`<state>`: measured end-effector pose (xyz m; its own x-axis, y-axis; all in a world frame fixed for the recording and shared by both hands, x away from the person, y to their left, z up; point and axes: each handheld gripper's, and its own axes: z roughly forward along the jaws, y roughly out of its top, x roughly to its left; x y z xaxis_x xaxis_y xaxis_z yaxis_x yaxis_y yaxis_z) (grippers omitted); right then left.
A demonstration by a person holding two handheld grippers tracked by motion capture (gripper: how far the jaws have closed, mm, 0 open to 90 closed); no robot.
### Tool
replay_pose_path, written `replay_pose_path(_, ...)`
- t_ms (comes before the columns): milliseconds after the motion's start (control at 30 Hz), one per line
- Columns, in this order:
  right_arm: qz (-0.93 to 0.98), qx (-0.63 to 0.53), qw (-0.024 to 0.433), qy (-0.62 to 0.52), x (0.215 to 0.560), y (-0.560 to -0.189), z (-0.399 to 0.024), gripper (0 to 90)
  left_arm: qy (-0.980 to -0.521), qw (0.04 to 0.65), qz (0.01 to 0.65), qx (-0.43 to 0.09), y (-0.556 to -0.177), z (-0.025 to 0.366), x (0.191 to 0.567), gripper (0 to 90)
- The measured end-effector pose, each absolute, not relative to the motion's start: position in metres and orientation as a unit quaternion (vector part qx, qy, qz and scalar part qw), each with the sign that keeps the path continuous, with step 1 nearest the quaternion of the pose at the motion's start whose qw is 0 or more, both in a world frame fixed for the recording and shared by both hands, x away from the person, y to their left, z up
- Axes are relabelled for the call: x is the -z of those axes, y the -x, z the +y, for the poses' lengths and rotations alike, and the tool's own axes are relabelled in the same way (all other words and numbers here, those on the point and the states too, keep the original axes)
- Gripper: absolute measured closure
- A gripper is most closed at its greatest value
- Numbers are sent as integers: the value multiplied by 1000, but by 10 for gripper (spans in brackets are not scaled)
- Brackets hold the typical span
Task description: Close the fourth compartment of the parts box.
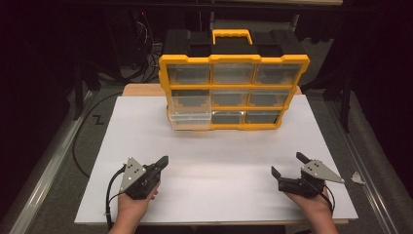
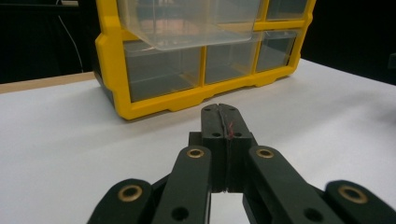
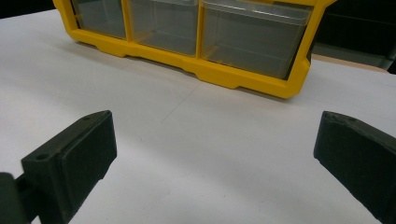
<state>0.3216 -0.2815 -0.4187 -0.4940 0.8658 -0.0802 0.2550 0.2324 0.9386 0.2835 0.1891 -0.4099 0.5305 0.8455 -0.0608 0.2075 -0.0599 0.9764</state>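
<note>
A yellow and black organiser with clear drawers stands upright at the back of the white table. Its middle-left drawer is pulled out toward me; in the left gripper view that clear drawer juts out over the lower row. My left gripper is near the front left of the table, jaws pressed together with nothing between them; its tip points at the organiser's yellow frame. My right gripper sits at the front right, jaws wide apart and empty, facing the organiser's lower row.
A white sheet covers the table, with its front edge just under my hands. A small white scrap lies off the sheet at the right. Dark cables and stands crowd the floor behind and to the left.
</note>
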Motion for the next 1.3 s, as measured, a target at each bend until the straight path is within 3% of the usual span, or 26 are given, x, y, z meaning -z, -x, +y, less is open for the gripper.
replay_pose_path(233,718,-482,316,-390,419,-321,-280,7,-653,581,406,-266,-291,183,397,895)
replay_pose_path(1300,716,-488,316,-387,417,-320,-281,7,-647,571,407,-301,-337,144,360,896)
